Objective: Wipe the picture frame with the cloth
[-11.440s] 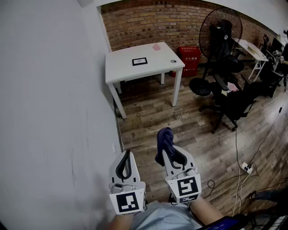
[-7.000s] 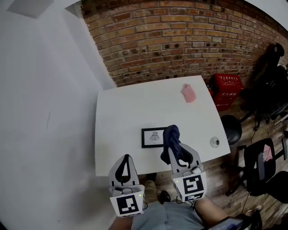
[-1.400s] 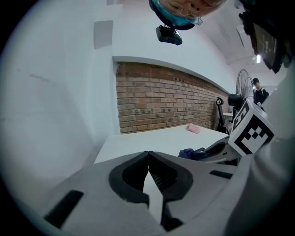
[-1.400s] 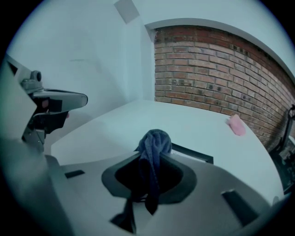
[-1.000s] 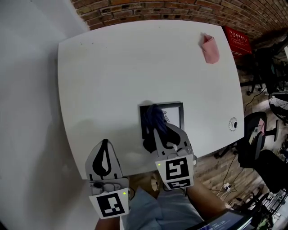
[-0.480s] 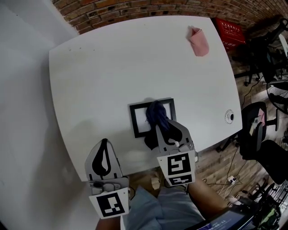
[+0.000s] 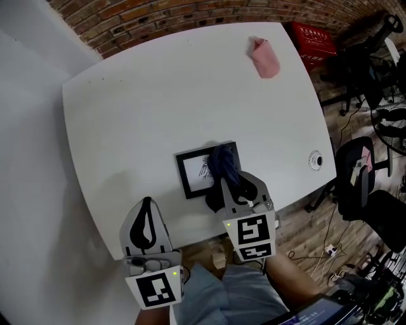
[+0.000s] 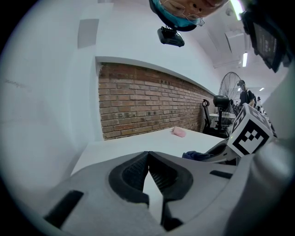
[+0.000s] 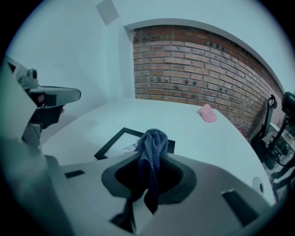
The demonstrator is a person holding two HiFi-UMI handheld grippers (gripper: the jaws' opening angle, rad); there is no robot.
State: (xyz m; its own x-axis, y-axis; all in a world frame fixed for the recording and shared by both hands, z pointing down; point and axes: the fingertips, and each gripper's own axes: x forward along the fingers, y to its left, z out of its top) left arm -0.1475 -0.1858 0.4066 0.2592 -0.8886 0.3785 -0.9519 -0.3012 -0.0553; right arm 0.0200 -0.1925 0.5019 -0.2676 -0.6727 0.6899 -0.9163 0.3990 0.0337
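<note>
A white worktop (image 7: 152, 95) is seen from steeply above, with a brick wall (image 7: 158, 16) along its far edge. A black picture frame (image 7: 189, 176) with a pale drawing inside is laid flat near the near edge of the worktop, slightly turned.

The right claw (image 7: 232, 178) is held over the near right corner of the frame. Its jaws are closed on a dark blue cloth (image 7: 222, 162), which is bunched above the jaw tips and trails down between them. In the head view the bunched cloth is seen covering the right part of the frame; whether it is pressed onto the frame cannot be told.

The left claw (image 7: 146, 202) is held to the left, near the worktop's near edge and well apart from the frame. Its jaws are brought together at the tips, with nothing held between them.

A pink cloth (image 7: 264, 56) is left at the far right of the worktop. A small round fitting (image 7: 315, 160) is set near the right edge. A black office chair (image 7: 368, 209) is seen on the wooden floor to the right.
</note>
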